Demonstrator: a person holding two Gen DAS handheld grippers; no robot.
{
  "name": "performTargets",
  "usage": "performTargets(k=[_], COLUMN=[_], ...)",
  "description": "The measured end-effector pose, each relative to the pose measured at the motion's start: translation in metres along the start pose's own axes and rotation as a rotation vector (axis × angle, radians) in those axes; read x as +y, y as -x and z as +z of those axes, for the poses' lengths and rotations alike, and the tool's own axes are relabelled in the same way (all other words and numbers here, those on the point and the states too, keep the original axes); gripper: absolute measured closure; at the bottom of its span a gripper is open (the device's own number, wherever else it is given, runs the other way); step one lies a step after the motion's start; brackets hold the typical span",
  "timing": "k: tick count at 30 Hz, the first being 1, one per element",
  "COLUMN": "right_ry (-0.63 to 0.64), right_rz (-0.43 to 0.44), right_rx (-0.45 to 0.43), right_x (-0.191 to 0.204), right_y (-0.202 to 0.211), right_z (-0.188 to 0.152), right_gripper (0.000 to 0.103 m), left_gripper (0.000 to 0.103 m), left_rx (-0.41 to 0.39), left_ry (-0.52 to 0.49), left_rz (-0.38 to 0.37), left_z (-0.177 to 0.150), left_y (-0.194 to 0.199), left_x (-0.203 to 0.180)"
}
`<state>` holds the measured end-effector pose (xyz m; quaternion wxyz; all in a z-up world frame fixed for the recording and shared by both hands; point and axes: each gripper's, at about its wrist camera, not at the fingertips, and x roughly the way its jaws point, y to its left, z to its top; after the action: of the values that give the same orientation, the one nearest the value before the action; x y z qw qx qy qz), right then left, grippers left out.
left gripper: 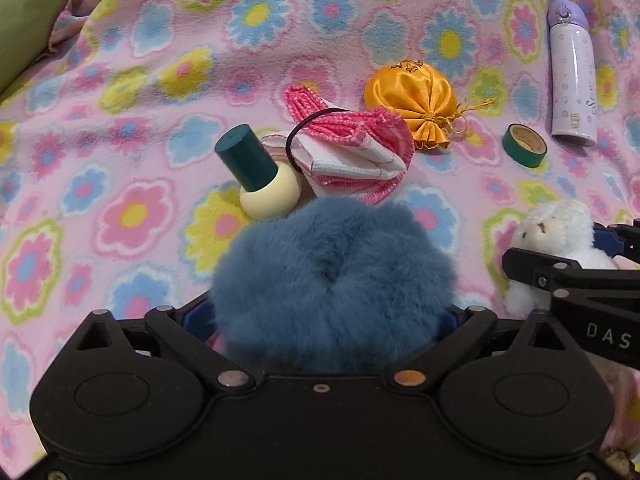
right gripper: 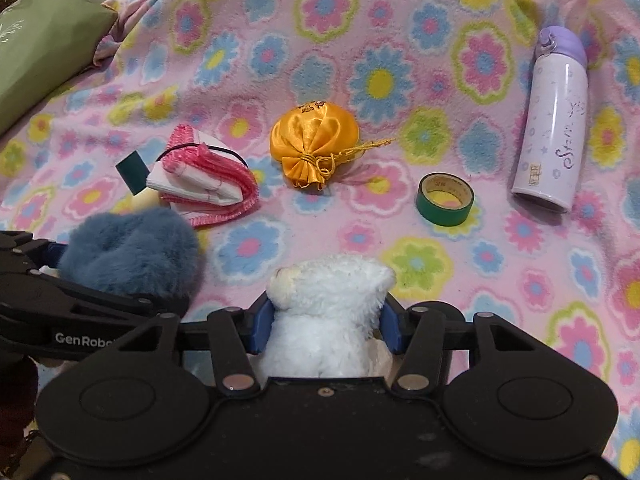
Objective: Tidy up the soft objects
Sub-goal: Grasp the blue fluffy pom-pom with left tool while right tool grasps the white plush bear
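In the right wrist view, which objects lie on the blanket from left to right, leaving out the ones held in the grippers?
Folded pink cloth → orange satin pouch → green tape roll → purple bottle.

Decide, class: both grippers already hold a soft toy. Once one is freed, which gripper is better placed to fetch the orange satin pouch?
Probably the right gripper. In its view the orange satin pouch lies almost straight ahead with bare blanket between; from the left gripper, the folded pink cloth and bottle stand in front.
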<state>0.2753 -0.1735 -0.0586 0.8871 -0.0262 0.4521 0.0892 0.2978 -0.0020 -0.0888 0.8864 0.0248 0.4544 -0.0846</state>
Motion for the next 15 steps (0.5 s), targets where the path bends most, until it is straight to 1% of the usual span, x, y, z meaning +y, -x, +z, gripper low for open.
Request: performTargets(k=[2,7,11,13,15], right_ry=[-0.003,-0.011,-0.006,0.001,-0.004], right_rz=[-0.008,-0.004,0.001,0.003,0.009], right_rx=[-0.008,-0.029,-0.049,-0.057,-0.063], right_x=[-0.0015,-0.0055,-0.0053,-0.0042,-0.0039], right_y=[-0.0038,-0.0098,-0.0088,-0.0077,-0.0056], right_z=[-0.0009,-0.0032,-0.0056,-0.0055,-0.0047], right_gripper=[0.051,0.051,0.052,0.053,0.054], left_gripper=[0.004,0.004,0.004,0.009,0.027], left_rx=[-0.008,-0.03,-0.04,-0.054,-0.077], left_ry=[-0.008,-0.005,0.0,0.015,0.023], left_rz=[0.012,0.028,0.024,0.017,0.038], left_z=[0.0014,0.0018,0.0015,0.0015,0.0012], left_y=[-0.0043,-0.0088,-0.0088,-0.0077,-0.0037], left_x=[-0.0016,-0.0038,-0.004,-0.0028,-0.0028])
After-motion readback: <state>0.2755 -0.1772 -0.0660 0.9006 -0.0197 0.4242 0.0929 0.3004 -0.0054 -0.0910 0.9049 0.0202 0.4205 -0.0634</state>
